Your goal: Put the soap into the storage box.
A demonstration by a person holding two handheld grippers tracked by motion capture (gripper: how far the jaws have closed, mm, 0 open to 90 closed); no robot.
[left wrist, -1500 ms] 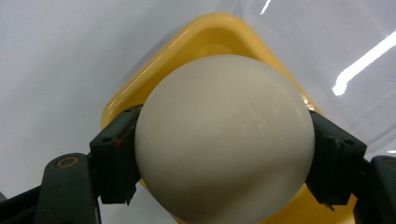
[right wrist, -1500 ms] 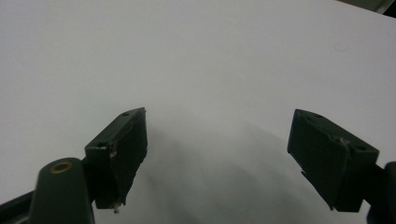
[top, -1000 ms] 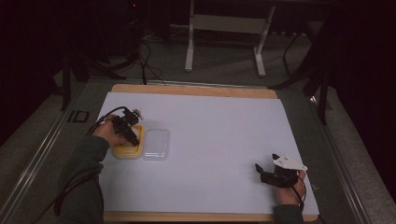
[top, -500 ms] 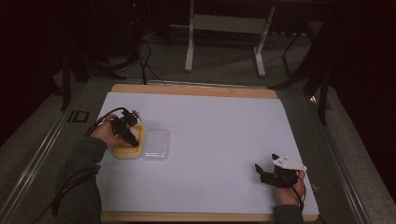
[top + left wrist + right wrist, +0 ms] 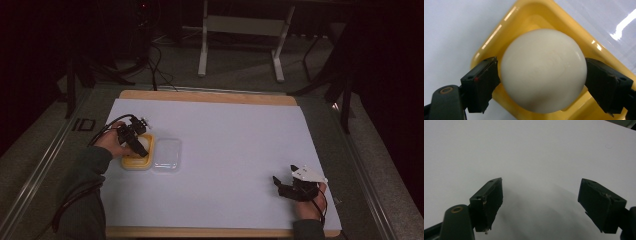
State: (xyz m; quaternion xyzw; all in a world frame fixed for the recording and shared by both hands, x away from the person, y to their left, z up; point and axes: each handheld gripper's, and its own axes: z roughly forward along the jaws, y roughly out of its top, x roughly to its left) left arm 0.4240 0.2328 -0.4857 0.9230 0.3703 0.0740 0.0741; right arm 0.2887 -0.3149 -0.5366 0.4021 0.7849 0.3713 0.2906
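A white sheet [image 5: 235, 150] is spread over the wood-edged table [image 5: 210, 96]; the room behind is kept dark. The left gripper [image 5: 541, 82], jaws just opened, is parted around a white ball [image 5: 542, 70] in a yellow tray [image 5: 534, 15]; the right gripper [image 5: 541, 207] is held open over bare sheet.

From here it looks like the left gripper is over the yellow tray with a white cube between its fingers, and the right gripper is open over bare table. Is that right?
Not quite: it is a white ball, not a cube, as the left gripper view shows. The rest holds: the left gripper is over the yellow tray, its fingers just opening around the ball, and the right gripper is open over bare table.
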